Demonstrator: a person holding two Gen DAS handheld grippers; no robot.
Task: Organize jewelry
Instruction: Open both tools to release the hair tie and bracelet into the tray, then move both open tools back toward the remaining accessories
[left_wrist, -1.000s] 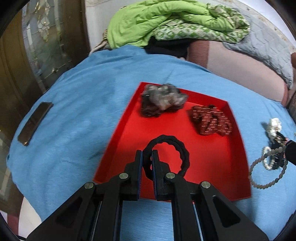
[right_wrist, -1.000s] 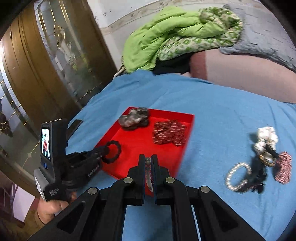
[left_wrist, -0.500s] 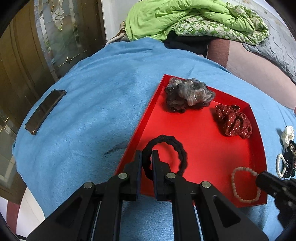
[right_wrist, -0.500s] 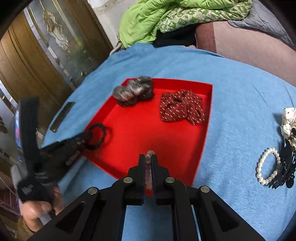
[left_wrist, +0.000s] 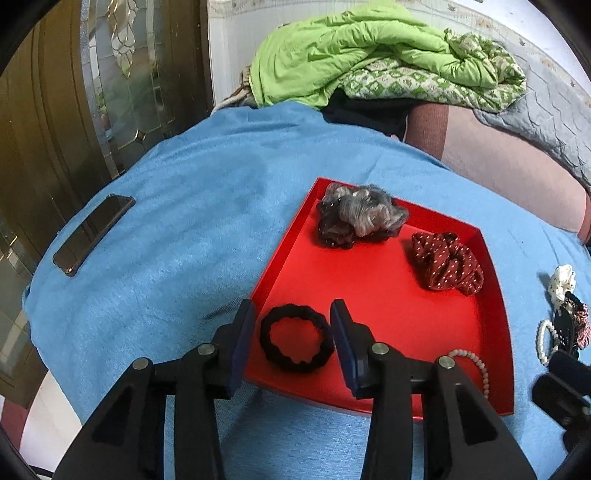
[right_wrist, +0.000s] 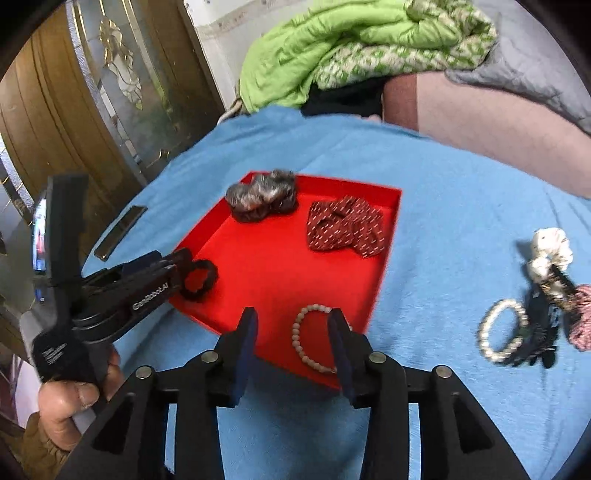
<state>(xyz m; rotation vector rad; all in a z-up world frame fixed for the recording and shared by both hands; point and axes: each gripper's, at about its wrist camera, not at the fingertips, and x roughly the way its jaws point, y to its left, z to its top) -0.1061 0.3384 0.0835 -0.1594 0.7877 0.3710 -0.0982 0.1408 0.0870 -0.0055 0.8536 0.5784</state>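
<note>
Left wrist view: black hair tie (left_wrist: 295, 343), flat on the red tray (left_wrist: 388, 295) at its near left corner, lying free between the opening jaws of the left gripper (left_wrist: 293, 332), evidently a drop-off. Bead bracelet (right_wrist: 314, 339), near right corner of the tray, likewise loose between the opening jaws of the right gripper (right_wrist: 291, 343). Grey scrunchie (left_wrist: 362, 218) and red dotted scrunchie (left_wrist: 447, 262) at the tray's far side. Unsorted pile (right_wrist: 535, 306) waits on the blue cloth (left_wrist: 184, 229), right of the tray.

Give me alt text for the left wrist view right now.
The left gripper, jaws opening, straddles a black hair tie lying free in the near corner of a red tray on a blue cloth. The tray also holds a grey scrunchie, a dotted red scrunchie and a bead bracelet.
</note>
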